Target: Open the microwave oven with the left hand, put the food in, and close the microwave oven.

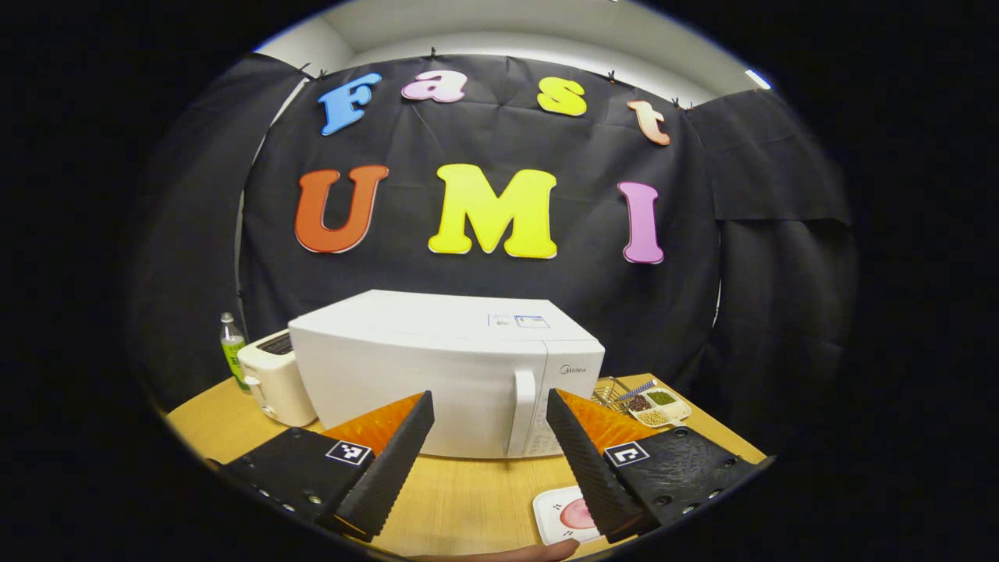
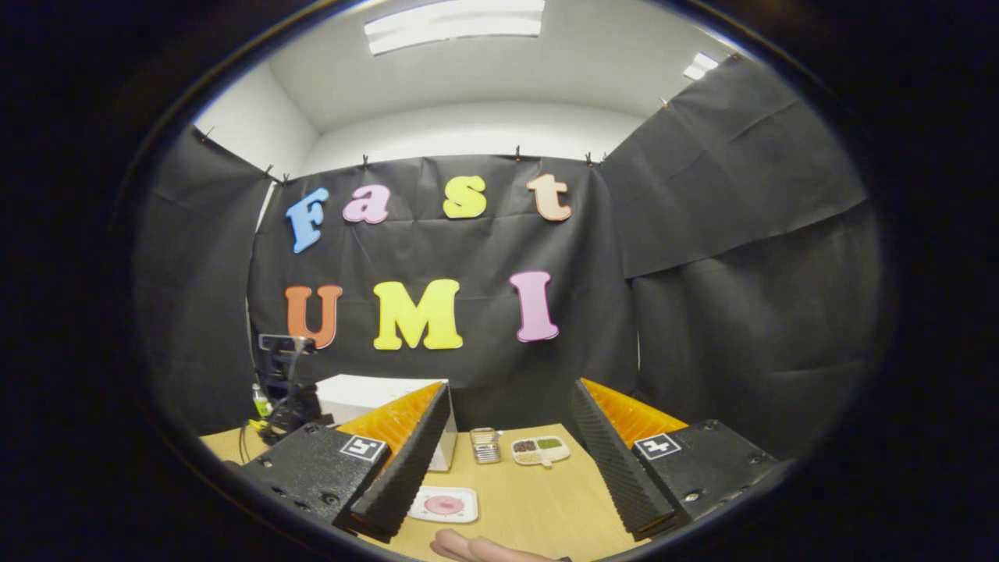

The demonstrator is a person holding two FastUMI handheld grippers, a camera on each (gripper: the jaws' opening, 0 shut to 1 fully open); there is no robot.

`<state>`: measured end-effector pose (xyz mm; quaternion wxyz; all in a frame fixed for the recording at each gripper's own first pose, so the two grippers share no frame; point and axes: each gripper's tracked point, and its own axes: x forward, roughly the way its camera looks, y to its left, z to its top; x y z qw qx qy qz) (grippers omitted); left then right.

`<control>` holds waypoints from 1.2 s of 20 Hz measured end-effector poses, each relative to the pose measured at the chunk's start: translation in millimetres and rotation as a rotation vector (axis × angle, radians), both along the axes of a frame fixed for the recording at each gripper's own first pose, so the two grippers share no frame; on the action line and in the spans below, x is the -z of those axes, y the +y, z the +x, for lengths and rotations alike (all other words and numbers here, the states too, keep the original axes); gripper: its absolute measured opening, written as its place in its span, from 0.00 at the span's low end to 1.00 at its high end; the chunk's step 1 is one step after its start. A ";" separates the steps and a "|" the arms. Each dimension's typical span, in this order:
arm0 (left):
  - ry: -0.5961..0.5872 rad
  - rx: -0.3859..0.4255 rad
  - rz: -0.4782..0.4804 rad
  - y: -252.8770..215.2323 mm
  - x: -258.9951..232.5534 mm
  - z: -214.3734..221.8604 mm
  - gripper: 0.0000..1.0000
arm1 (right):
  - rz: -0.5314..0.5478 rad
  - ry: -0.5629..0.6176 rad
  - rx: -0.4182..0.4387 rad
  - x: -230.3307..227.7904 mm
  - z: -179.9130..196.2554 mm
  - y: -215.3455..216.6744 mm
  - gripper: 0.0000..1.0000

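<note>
Risk: left gripper [image 1: 488, 445], fingers apart and empty, faces the microwave [image 1: 445, 371] mid-frame; the slim white door handle [image 1: 520, 414] could slip out on the pull. Door's closed, white, clean. Food, probably a pink patty, sits on a square plate [image 2: 445, 504] lower centre. Right gripper [image 2: 507, 460] apart, empty.

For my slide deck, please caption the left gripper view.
Open left gripper faces the closed microwave; food plate waits on the table.
</note>
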<state>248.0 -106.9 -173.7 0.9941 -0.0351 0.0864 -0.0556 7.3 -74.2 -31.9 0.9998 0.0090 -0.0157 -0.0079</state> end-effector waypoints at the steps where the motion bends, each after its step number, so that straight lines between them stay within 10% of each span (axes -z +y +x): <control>1: 0.015 0.003 -0.003 -6.0 11.1 10.7 0.93 | -0.004 0.008 0.003 4.7 3.2 -3.7 1.00; 16: 0.020 -0.028 0.067 -32.6 75.2 91.5 0.78 | -0.008 0.126 -0.012 65.8 31.6 -41.8 1.00; 19: 0.027 -0.010 0.075 -36.3 79.2 90.0 0.35 | 0.000 0.143 0.005 73.7 34.1 -53.9 0.92; 24: 0.055 -0.045 0.080 -33.4 84.6 87.2 0.06 | 0.013 0.176 0.025 85.4 30.2 -62.7 1.00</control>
